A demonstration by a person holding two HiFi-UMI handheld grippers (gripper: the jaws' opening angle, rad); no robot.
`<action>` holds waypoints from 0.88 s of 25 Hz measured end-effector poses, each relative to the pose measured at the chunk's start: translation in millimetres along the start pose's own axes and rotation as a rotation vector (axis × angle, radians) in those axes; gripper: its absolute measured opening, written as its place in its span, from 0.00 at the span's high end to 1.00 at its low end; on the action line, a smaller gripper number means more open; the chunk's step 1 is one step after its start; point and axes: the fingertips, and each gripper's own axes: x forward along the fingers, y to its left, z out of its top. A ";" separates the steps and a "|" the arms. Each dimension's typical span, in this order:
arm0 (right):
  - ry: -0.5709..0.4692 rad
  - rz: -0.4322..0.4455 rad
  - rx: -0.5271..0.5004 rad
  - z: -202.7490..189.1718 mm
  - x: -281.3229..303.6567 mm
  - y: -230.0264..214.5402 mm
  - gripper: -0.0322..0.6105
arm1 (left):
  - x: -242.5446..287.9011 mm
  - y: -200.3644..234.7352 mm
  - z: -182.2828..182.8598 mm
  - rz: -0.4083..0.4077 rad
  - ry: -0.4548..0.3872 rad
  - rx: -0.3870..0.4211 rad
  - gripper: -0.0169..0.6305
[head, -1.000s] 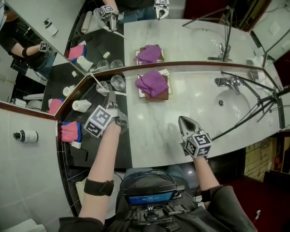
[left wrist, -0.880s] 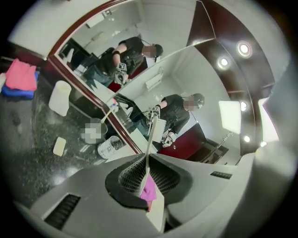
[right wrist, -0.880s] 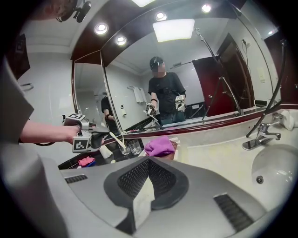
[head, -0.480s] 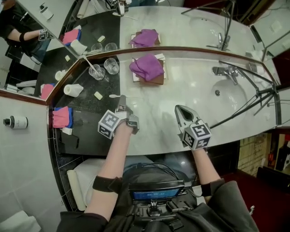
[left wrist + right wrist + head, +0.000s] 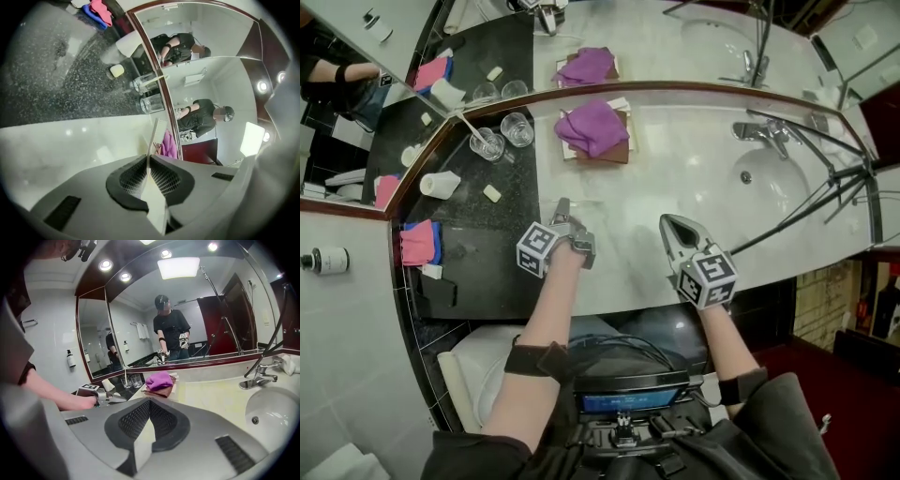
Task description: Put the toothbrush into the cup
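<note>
My left gripper is shut on a thin white toothbrush, which sticks out past the jaws low over the white marble counter. In the left gripper view the jaws point toward two clear glass cups by the mirror. The nearer-left cup holds another toothbrush; the second cup looks empty. Both stand on black granite, well beyond the left gripper. My right gripper is shut with nothing in it, over the counter's front.
A purple cloth lies on a brown tray behind the grippers. Sink and faucet are at the right, with black tripod legs across them. A tipped white cup, soap and pink cloth sit on the granite.
My left gripper has drawn back from beside the glass cups, sunk toward the marble and rolled, still holding the toothbrush. The right gripper has shifted only a little.
</note>
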 end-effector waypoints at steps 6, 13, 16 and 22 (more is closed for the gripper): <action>0.010 -0.021 0.005 -6.2 -5.6 -10.0 0.92 | 13.6 19.8 -1.9 0.064 0.003 -0.062 0.95; 0.018 -0.034 0.018 -10.8 -4.5 -17.3 0.92 | 17.0 36.1 0.3 0.131 0.008 -0.050 0.93; 0.019 -0.031 0.022 -10.8 -2.7 -17.0 0.92 | 17.9 39.4 -0.8 0.141 0.020 -0.056 0.82; 0.017 -0.025 0.023 -7.9 4.2 -15.4 0.92 | 19.9 43.6 0.0 0.158 0.038 -0.056 0.76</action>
